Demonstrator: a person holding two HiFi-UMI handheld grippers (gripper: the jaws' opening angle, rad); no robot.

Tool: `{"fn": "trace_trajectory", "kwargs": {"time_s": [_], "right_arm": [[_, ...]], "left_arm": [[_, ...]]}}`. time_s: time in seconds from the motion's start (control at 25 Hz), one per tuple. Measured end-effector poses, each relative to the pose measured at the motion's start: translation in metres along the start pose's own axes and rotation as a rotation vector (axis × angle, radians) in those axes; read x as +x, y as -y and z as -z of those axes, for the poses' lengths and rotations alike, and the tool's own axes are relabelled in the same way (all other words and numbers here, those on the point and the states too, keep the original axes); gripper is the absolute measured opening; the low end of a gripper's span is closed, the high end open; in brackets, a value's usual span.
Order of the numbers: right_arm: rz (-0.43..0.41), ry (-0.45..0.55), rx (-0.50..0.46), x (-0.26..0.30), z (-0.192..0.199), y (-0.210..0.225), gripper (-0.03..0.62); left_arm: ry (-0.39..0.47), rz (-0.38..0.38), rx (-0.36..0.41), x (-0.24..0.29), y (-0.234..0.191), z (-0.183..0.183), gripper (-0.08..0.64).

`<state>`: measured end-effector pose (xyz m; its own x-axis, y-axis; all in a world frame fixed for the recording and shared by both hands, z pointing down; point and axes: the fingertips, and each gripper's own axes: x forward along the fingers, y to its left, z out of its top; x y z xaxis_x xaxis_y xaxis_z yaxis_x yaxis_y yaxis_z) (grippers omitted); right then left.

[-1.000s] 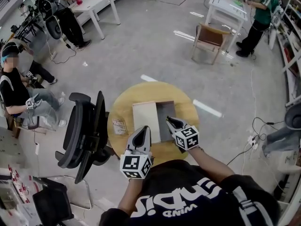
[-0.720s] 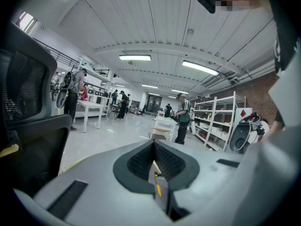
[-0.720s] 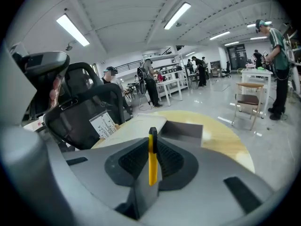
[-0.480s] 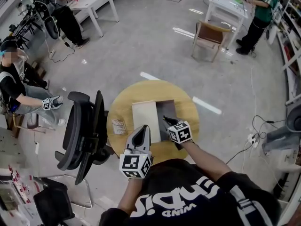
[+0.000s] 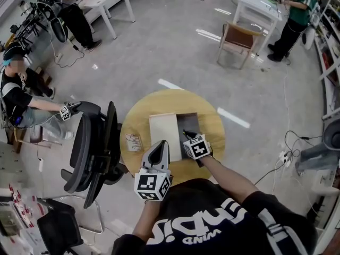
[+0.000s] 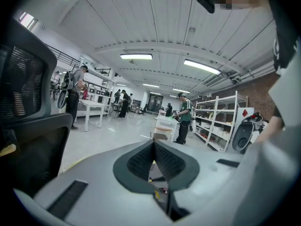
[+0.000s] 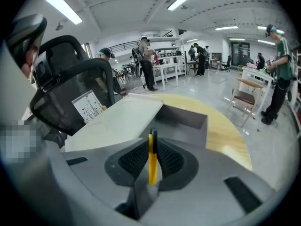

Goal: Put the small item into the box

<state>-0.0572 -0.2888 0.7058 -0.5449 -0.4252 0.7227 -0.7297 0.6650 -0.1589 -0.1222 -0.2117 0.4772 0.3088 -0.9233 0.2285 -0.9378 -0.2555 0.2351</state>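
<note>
Item point(image 7: 151, 161) looked thin, stiff and light; your right hand-held gripper point(image 7: 152, 142) was clamped across its flat faces near the box point(image 7: 188, 119), left hand-held gripper point(image 6: 154, 149) closed on nothing.

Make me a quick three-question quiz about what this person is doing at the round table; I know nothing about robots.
1. Multiple choice: what is pinched in the right gripper? A) a thin flat yellow item; B) a white card; C) nothing.
2. True or false: the left gripper is open wide.
3. Fill in: the open grey rectangular box stands on a round ____ table.
Key: 1 A. 2 False: its jaws are together, with nothing between them. 3 wooden.
</note>
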Motion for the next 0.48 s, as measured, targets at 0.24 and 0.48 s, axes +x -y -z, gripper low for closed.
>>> {"fn": "trace_trajectory", "kwargs": {"time_s": [0.24,0.48], "right_arm": [[0.03,-0.039,-0.025,-0.0005,0.0022,0.0005,0.048],[0.059,-0.099,-0.087,0.0032,0.0068,0.0072,0.048]], "left_arm": [[0.002,-0.004,-0.004,0.0009,-0.0009,-0.0004,0.009],[0.002,-0.006,-0.003,0.0057,0.0009,0.0003,0.009]]}}
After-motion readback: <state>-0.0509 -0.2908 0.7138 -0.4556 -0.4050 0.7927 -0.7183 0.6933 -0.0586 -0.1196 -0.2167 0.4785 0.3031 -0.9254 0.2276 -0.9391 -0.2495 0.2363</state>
